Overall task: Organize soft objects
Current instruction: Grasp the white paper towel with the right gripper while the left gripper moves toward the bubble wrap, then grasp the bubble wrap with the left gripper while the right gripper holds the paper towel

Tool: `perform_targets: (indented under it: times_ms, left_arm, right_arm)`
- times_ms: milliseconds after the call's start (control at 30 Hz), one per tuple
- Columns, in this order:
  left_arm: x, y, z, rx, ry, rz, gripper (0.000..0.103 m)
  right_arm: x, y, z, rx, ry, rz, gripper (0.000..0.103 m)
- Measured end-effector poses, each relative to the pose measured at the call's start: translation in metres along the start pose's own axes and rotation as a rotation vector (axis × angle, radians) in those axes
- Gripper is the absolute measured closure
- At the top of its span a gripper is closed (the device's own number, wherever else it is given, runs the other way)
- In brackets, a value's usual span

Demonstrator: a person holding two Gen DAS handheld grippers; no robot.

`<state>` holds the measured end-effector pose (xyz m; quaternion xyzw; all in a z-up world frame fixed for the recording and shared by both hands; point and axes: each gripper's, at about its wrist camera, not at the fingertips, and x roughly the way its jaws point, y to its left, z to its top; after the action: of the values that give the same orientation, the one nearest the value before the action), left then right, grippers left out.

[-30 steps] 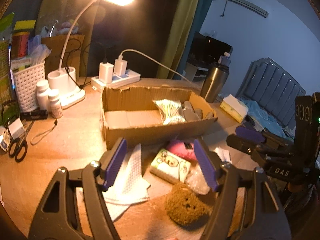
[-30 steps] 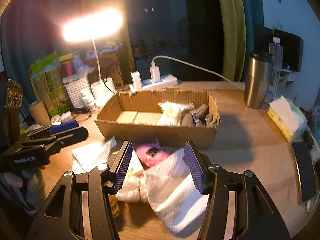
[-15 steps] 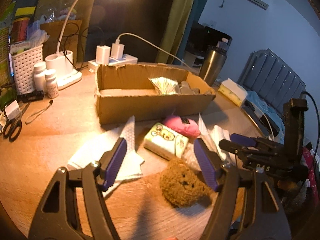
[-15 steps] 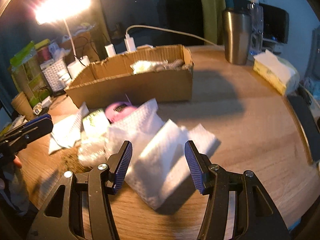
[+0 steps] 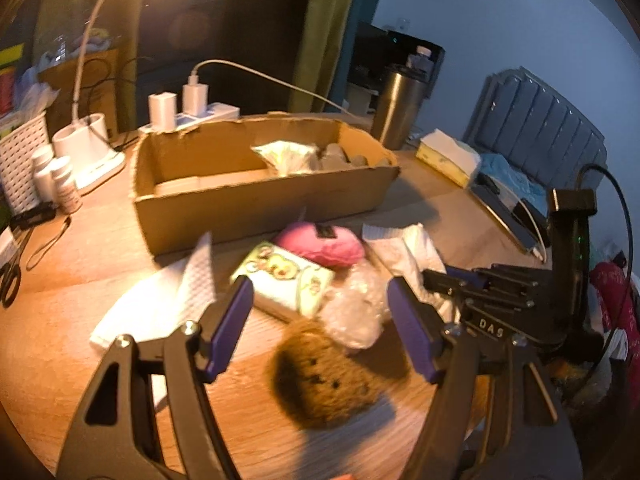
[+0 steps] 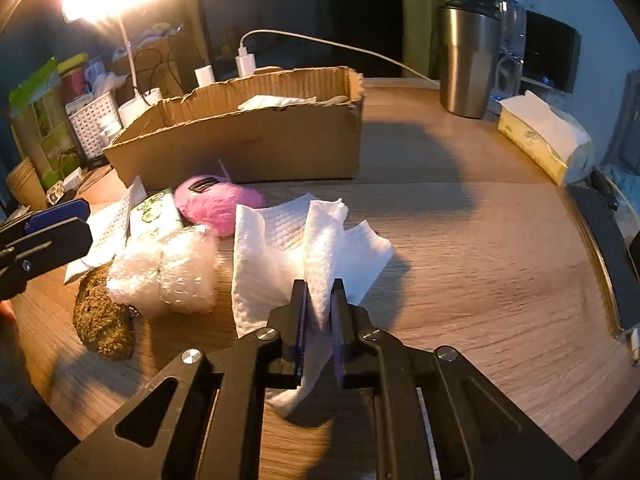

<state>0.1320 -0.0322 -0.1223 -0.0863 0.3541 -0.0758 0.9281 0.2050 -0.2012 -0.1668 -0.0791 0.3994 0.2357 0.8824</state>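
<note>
Between the left gripper's (image 5: 320,320) spread purple pads (image 5: 230,326), in the left wrist view, sits the brown plush toy (image 5: 324,384) on the wooden table (image 5: 80,264); the jaws stand wide and grip nothing. Half a second ago the toy lay a little further ahead; the view has since closed in on it and the picture is blurred, so I judge this hand is lining up on the toy. Beyond it lie a crumpled clear plastic bag (image 5: 356,312), a green printed tissue pack (image 5: 284,282), a pink fluffy pouch (image 5: 320,246) and a flat white paper towel (image 5: 160,300), all just in front of the cardboard box (image 5: 260,196), which already holds a packet and some grey items at its right end. The right gripper (image 5: 460,280) shows at the right edge, over a second towel.

Seen from the right wrist, that crumpled white paper towel (image 6: 300,248) is the thing that changed: half a second ago the jaws stood apart over it, and they have just closed, pinching a raised fold between the pads while the rest of the sheet lies on the table. With the grip made, the towel looks ready to be lifted and carried to the box (image 6: 248,148) behind it, so one loose soft item is about to leave the pile
</note>
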Motion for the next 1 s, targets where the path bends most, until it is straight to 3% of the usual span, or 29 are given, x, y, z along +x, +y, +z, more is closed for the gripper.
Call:
perform_targets:
  times_ms: [200,333,633,700,1000]
  left_arm:
    - [0.021,-0.028,0.004,0.076,0.048,-0.001,0.032]
    - [0.038,-0.049,0.005,0.153,0.09,0.037,0.032]
    - [0.06,-0.064,-0.004,0.243,0.155,0.089,0.033]
    - [0.062,-0.064,-0.005,0.25,0.168,0.076,0.043]
    - [0.055,-0.069,-0.002,0.241,0.158,0.022,0.054]
  right_arm:
    - [-0.017,-0.027,0.002,0.058,-0.055,0.006,0.092]
    - [-0.025,-0.043,0.002,0.09,-0.082,0.012,0.092]
    - [-0.03,-0.059,-0.002,0.126,-0.104,0.03,0.092]
    - [-0.033,-0.06,-0.002,0.132,-0.113,0.034,0.092]
    - [-0.047,-0.06,0.003,0.127,-0.154,0.026,0.092]
